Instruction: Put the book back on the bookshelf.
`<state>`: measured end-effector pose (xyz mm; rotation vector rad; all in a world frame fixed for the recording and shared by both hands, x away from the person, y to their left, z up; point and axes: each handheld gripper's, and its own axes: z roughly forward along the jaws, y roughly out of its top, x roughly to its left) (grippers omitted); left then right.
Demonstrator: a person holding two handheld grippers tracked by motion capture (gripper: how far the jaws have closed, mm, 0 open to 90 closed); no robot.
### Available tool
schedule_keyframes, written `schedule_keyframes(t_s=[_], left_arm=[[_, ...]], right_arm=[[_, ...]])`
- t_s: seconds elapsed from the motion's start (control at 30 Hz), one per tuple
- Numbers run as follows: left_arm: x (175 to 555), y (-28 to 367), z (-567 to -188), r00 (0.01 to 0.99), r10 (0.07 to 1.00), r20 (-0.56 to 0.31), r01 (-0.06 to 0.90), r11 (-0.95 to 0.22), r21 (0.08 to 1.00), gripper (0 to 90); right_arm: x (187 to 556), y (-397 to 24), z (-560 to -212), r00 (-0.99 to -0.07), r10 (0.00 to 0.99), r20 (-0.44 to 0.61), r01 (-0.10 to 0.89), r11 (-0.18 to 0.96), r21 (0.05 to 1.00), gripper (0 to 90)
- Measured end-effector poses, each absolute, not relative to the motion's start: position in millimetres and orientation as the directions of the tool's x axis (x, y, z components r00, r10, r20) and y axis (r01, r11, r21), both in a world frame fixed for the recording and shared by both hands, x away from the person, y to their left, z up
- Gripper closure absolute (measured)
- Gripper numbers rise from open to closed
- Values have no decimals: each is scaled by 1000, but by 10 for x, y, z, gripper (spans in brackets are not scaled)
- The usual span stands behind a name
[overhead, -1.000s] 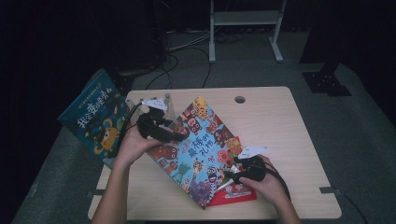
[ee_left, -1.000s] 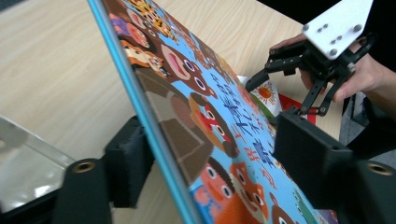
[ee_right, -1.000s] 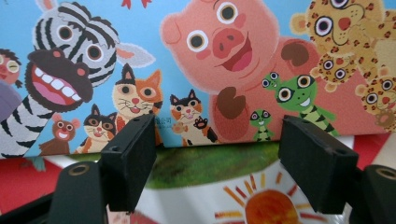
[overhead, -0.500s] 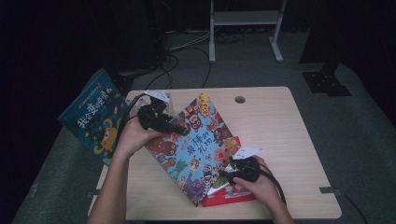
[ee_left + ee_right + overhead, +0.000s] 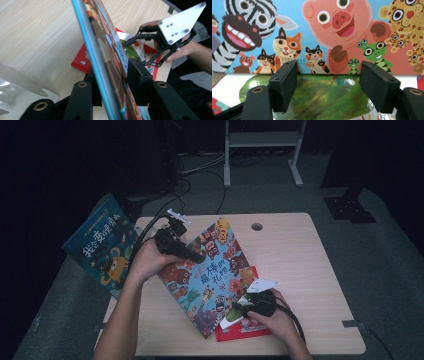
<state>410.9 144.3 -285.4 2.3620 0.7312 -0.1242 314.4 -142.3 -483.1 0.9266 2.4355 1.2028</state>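
Pale wooden table (image 5: 310,270) is filling the frame's middle. Left gripper (image 5: 192,256) has just been closing and is pinching the animal book (image 5: 212,275) upper left; right gripper (image 5: 239,306), jaws spread after closing somewhat, is hovering over the red book (image 5: 245,330) at its lower right.

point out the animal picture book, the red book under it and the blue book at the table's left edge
animal picture book (image 5: 210,275), high view, middle of cover
red book (image 5: 245,331), high view, bottom edge
blue book (image 5: 100,250), high view, front cover

The high view is dim and grainy — only the pale wooden table (image 5: 300,270) is lit, from overhead, the surroundings nearly black. Both gripper views are bright; the near black padded jaws are soft — slightly out of focus.
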Motion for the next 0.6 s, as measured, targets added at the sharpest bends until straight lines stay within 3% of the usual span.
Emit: schedule_keyframes(t_s=[0.23, 0.6], left_arm=[[4109, 1397, -2675, 848, 453, -276, 527, -656, 540, 739], [3960, 1385, -2439, 865, 475, -164, 486, -708, 513, 780]], right_arm=[[3183, -1472, -4832, -765, 643, 32, 414, 454, 789, 328], [3304, -1891, -4829, -681, 730, 55, 477, 386, 789, 328]])
